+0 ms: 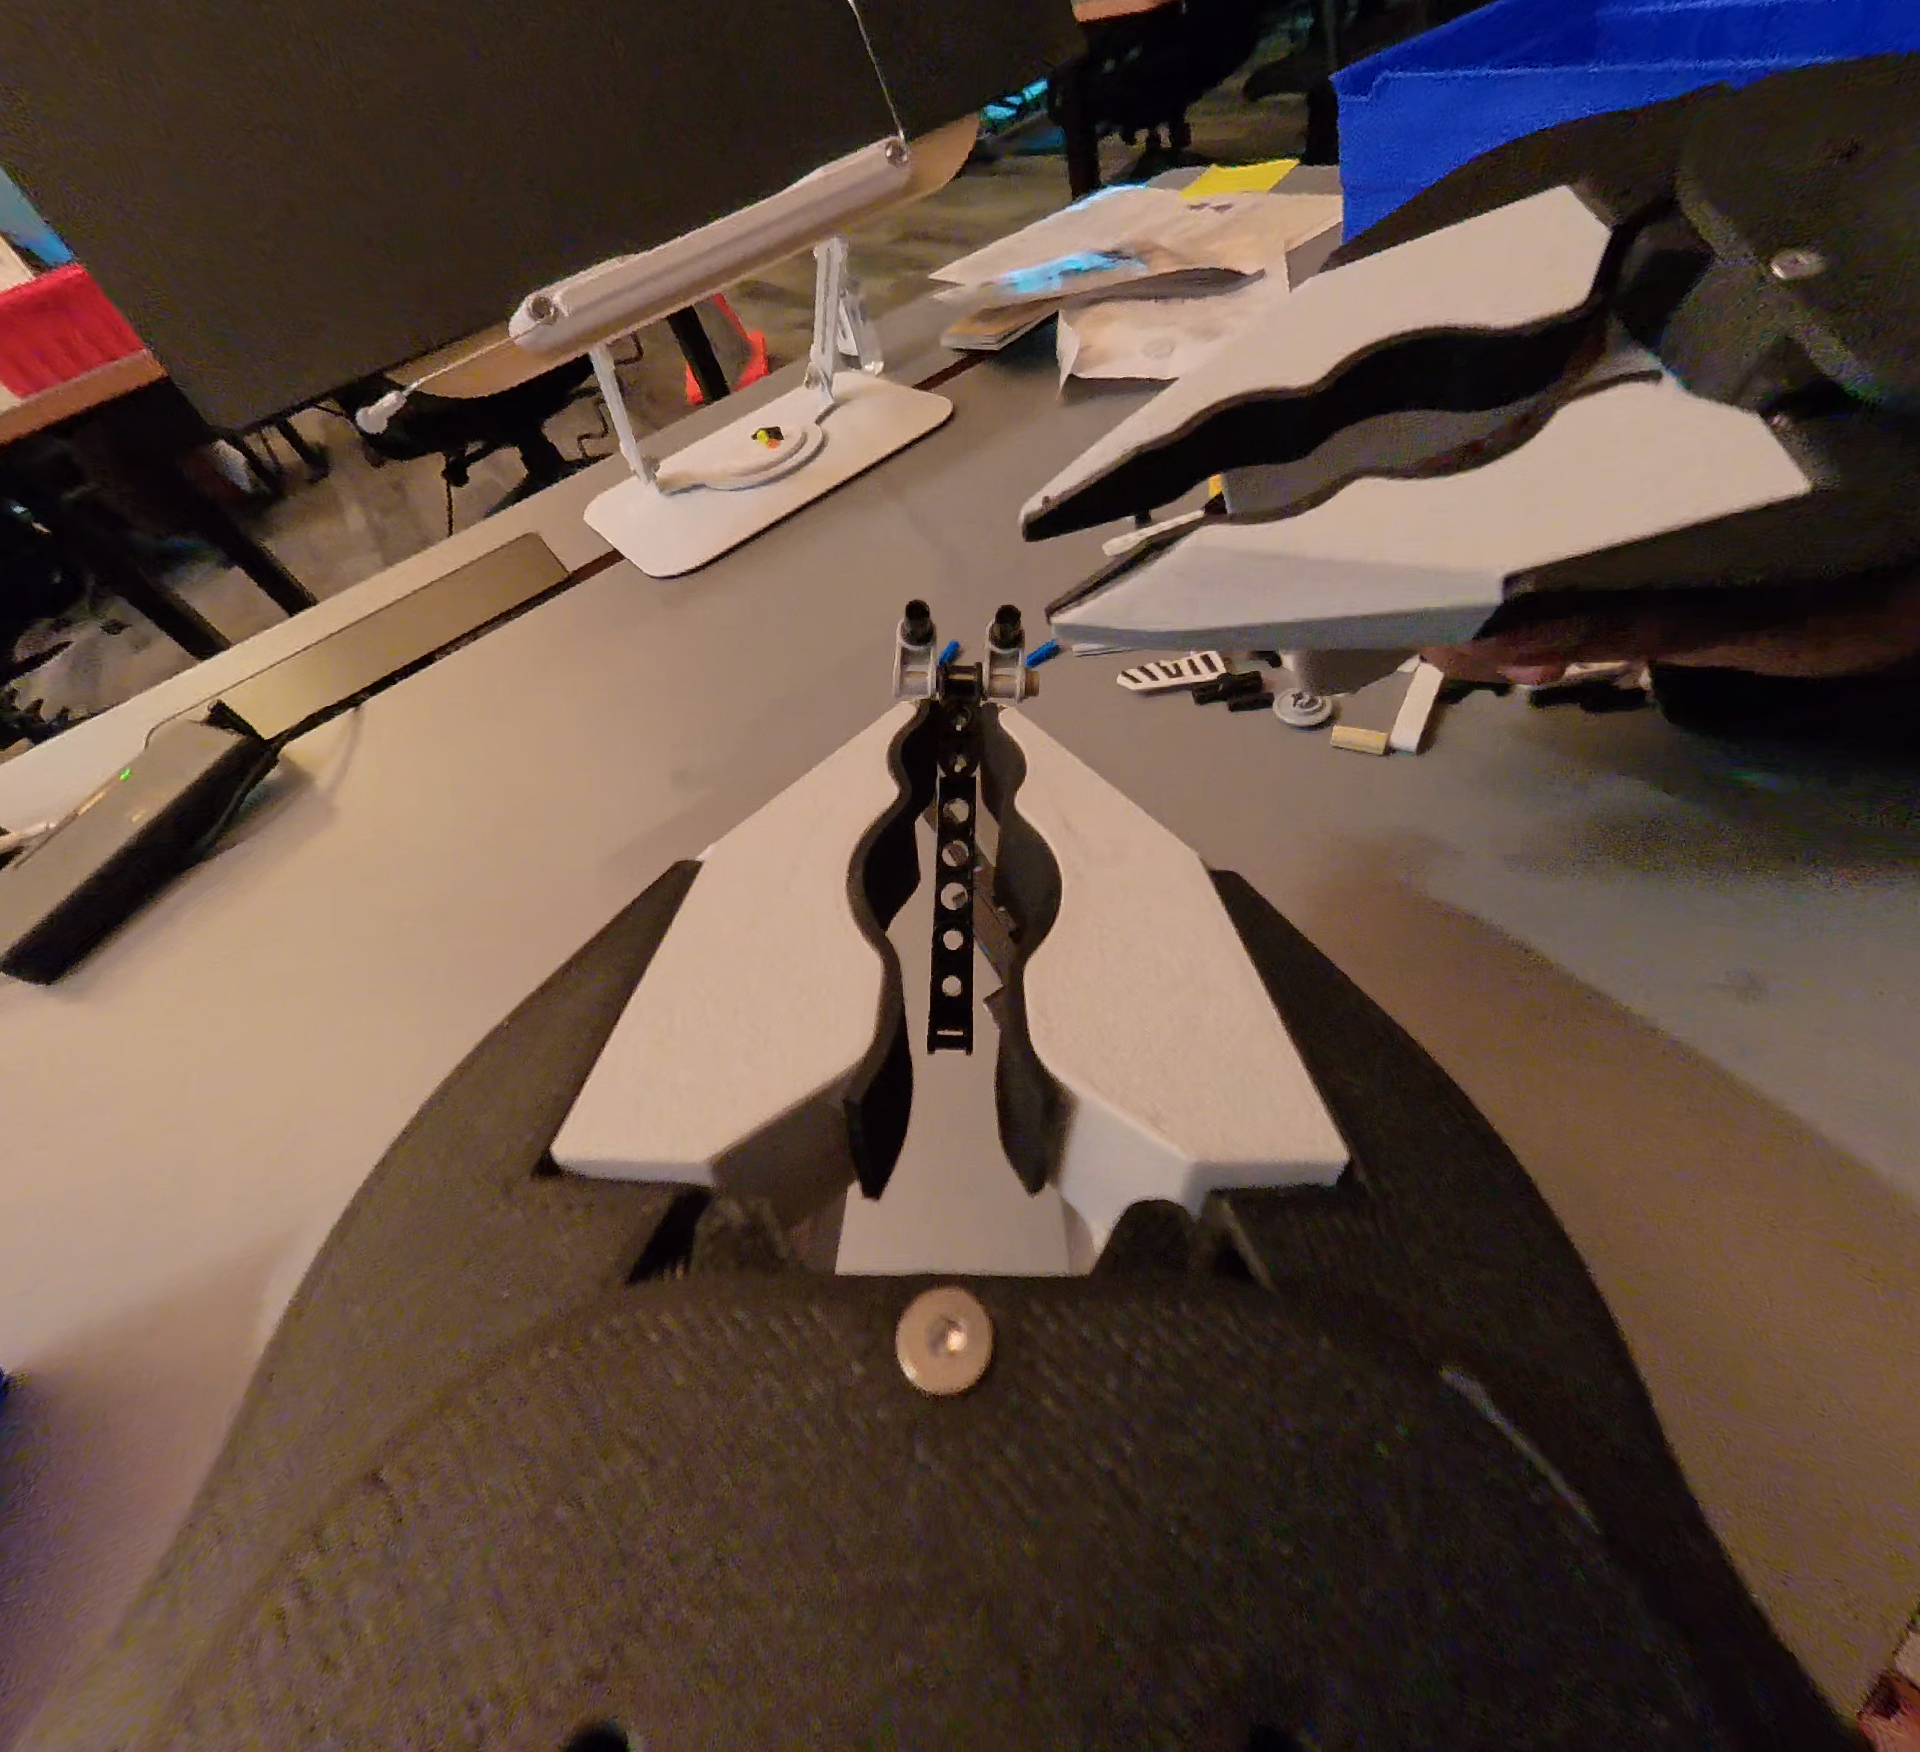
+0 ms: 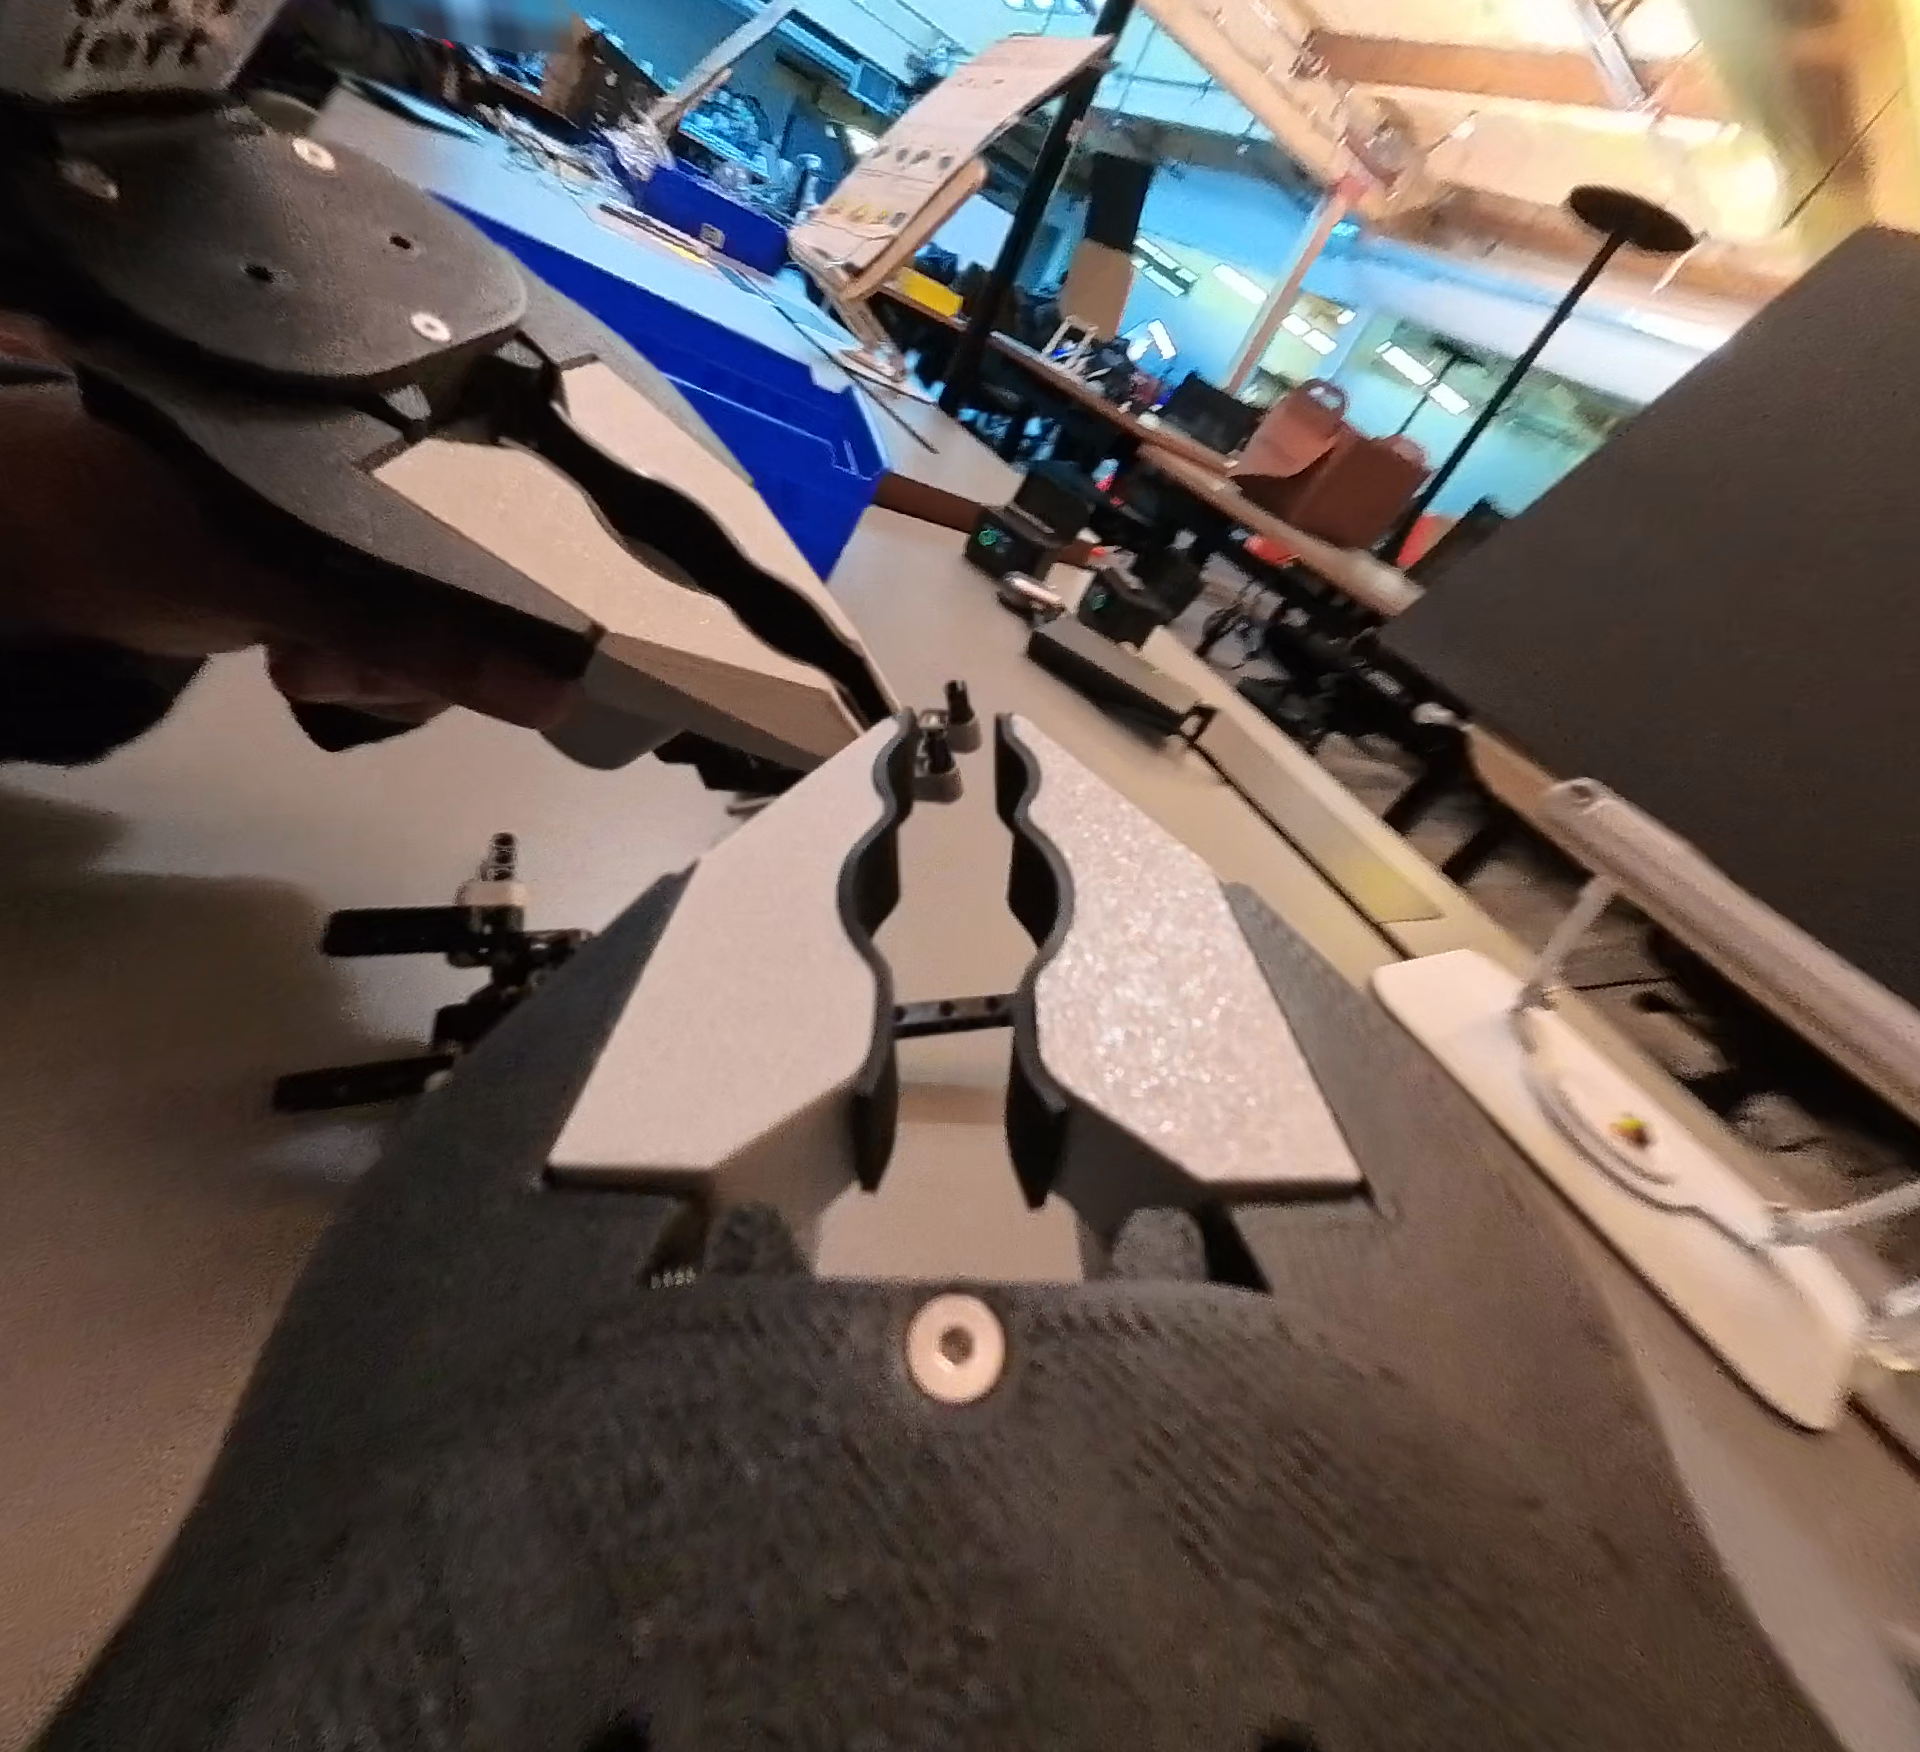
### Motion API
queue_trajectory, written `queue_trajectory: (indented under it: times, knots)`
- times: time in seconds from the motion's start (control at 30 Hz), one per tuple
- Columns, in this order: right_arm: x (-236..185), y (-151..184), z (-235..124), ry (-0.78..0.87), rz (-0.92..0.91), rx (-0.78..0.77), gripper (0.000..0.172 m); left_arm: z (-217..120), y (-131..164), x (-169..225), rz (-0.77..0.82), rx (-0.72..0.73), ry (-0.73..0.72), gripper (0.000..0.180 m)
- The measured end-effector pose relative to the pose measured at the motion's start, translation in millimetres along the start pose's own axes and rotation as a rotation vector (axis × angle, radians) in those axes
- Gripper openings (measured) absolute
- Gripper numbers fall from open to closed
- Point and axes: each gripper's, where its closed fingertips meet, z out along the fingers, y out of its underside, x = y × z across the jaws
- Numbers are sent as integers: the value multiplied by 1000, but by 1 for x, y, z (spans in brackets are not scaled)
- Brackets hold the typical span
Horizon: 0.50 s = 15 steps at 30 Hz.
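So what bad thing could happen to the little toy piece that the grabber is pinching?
1. The left gripper pinches the black holed beam only near its tips, so it might twist or slip.
2. The right gripper sits open right by the grey connectors; a bump could knock them off.
3. The loose small parts on the grey table lie close by and could get scattered.

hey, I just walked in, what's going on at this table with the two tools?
A person holds a two-finger tool in each hand over a grey table. The left tool is clamped on a black holed beam with grey connectors and black pins at its far end. The right tool, fingers apart, has its tips right by those pins. Loose building pieces and a blue bin lie nearby.
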Motion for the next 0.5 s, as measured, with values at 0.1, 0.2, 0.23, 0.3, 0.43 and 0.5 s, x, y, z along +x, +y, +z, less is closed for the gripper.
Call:
queue_trajectory:
  times: [0.1,0.2,0.23,0.3,0.43,0.5]
  knots:
    - [-1,0,-1,41,-95,-6,9,-1,-2,6,3,13,23,6]
    - [-3,0,-2,20,-91,-8,8,-2,-4,7,17,18,20,5]
    - [-3,0,-2,16,-90,-10,8,-2,-4,7,22,19,18,5]
    - [-3,2,-2,6,-88,-19,10,-1,-4,8,26,18,16,5]
    - [-4,7,-2,-5,-107,-46,4,0,-3,13,20,13,41,5]
    - [-6,8,-1,-11,-115,-61,2,1,-1,15,28,3,44,6]
